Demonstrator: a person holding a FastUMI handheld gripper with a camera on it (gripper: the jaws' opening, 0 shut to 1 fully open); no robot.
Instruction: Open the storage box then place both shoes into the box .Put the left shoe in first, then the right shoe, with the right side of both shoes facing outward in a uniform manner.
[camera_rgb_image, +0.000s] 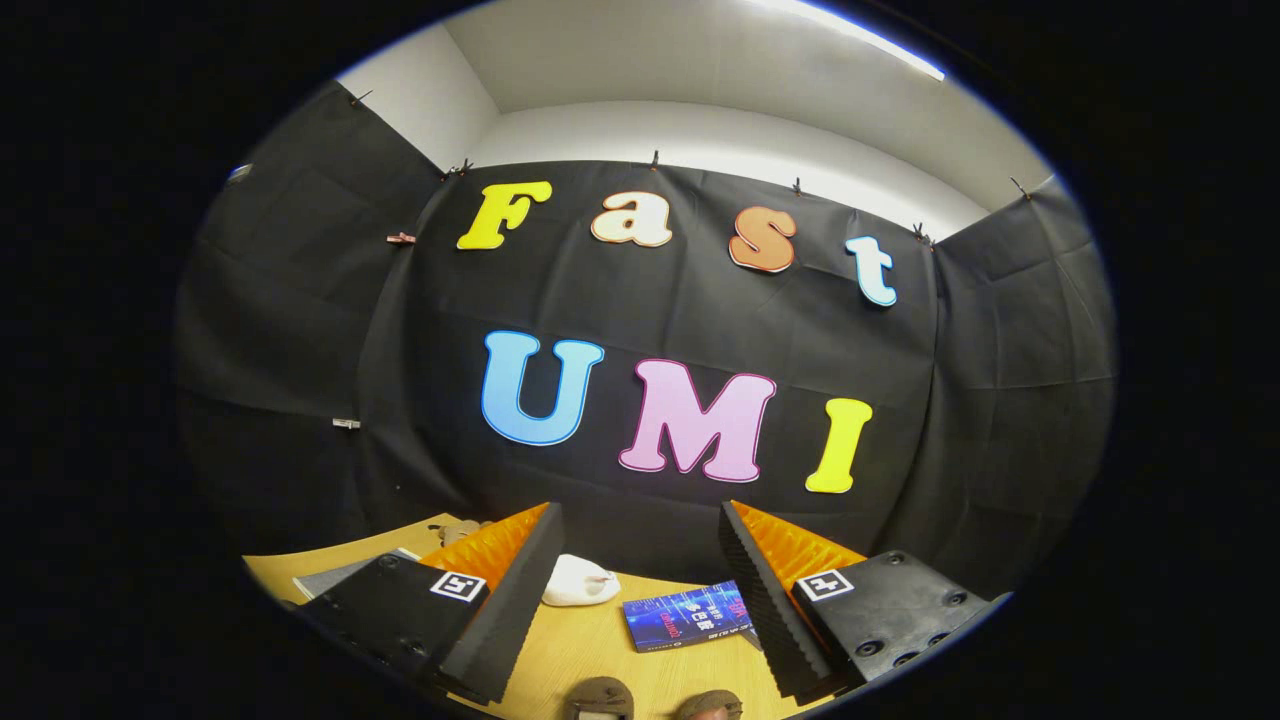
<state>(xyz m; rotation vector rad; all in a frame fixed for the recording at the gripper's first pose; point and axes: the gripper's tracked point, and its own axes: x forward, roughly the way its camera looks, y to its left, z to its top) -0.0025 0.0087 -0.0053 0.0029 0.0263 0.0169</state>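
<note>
Gripper (640, 600) held above the wooden surface (590, 650), fingers spread wide with nothing between them. Just ahead, toward 11 o'clock of the gap, a white rounded object (578, 582) lies by the inner edge of the left finger. At 1 o'clock, a blue book (688, 616) lies flat, touching or tucked behind the right finger. Nearest, at 6 o'clock, two brown shoe tips (600, 697) show side by side. Beyond the left finger, a grey flat item (340, 574); can't tell what.

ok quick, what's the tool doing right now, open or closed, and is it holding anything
Tool: open, fingers spread wide, nothing held. Between them on the wooden table lie a white object and a blue book.
</note>
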